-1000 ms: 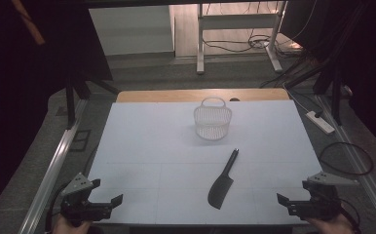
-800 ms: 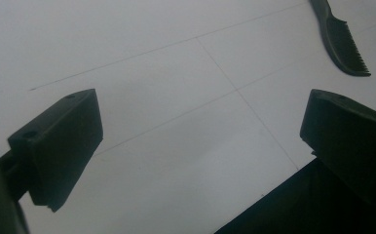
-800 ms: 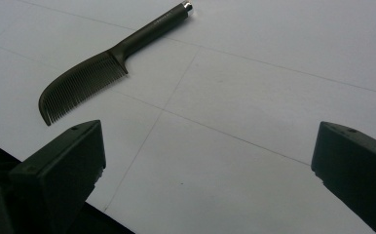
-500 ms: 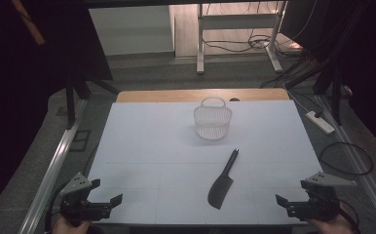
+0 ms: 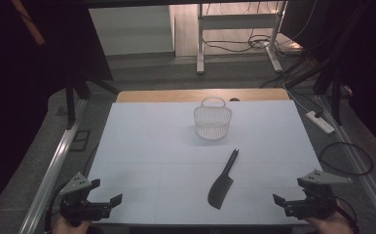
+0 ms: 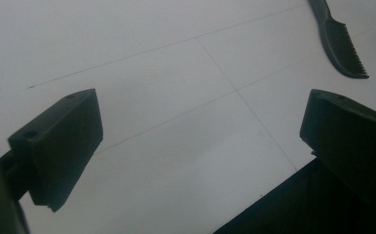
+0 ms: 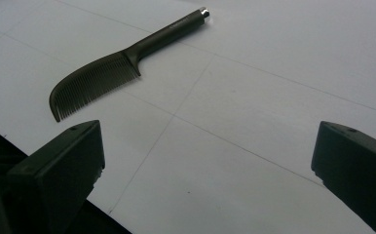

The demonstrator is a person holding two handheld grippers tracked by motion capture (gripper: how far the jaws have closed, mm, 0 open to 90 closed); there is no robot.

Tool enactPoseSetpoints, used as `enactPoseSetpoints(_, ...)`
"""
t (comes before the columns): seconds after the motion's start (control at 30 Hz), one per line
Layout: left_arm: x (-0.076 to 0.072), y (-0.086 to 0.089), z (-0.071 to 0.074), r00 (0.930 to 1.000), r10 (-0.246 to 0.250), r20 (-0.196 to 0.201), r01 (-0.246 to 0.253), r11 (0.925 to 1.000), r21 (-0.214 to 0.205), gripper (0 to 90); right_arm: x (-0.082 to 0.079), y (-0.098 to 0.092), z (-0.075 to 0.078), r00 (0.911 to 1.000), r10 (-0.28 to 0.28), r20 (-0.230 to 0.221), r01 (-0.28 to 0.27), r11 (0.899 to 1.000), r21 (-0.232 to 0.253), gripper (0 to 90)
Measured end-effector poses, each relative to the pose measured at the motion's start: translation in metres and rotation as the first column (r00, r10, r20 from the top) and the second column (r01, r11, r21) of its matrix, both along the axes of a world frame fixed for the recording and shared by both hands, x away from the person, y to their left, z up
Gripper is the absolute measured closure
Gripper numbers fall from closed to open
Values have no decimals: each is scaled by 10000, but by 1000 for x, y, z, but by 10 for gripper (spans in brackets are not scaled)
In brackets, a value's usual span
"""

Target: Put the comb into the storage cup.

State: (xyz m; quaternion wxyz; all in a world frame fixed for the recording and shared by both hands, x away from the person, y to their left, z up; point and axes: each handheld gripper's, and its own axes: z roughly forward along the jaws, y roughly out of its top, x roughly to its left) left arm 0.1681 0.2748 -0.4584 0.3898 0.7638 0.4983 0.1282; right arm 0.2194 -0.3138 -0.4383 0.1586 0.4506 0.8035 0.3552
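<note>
A black comb (image 5: 222, 183) with a long handle lies flat on the white table (image 5: 147, 146), right of centre near the front. Its toothed end points toward me. A white mesh basket (image 5: 212, 122) with a handle stands upright at the middle back. My left gripper (image 5: 107, 191) hovers at the front left corner, open, with nothing between its jaws. Off to its far right lies the comb (image 6: 344, 46). At the front right corner my right gripper (image 5: 288, 191) is open and empty too. The comb (image 7: 108, 78) lies ahead of it to the left, apart from its jaws.
A wooden strip (image 5: 200, 95) runs along the table's far edge. A power strip (image 5: 319, 122) and a looped cable (image 5: 344, 158) lie on the floor at the right. A metal rail (image 5: 49, 170) borders the left side.
</note>
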Motion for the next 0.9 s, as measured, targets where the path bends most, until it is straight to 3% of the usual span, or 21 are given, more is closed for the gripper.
enactPoseSetpoints(0.23, 0, 1, 0, 10000, -6, 1, 6, 10000, -61, 32, 6, 4, 1, 9988, 472, -96, -471, 9988, 168, 0)
enactPoseSetpoints(0.33, 0, 1, 0, 10000, -13, -10, 13, 10000, -64, 31, 8, 8, 1, 9983, 570, -143, -570, 9984, -13, 0)
enactPoseSetpoints(0.53, 0, 1, 0, 10000, -19, -26, 18, 9999, -105, 31, 14, 14, 1, 9967, 785, 183, -780, 9965, -290, 0)
enactPoseSetpoints(0.9, 1, 2, 0, 10000, 15, -47, -16, 9998, -182, 31, 23, 22, 2, 9955, 941, -60, -943, 9942, -508, 0)
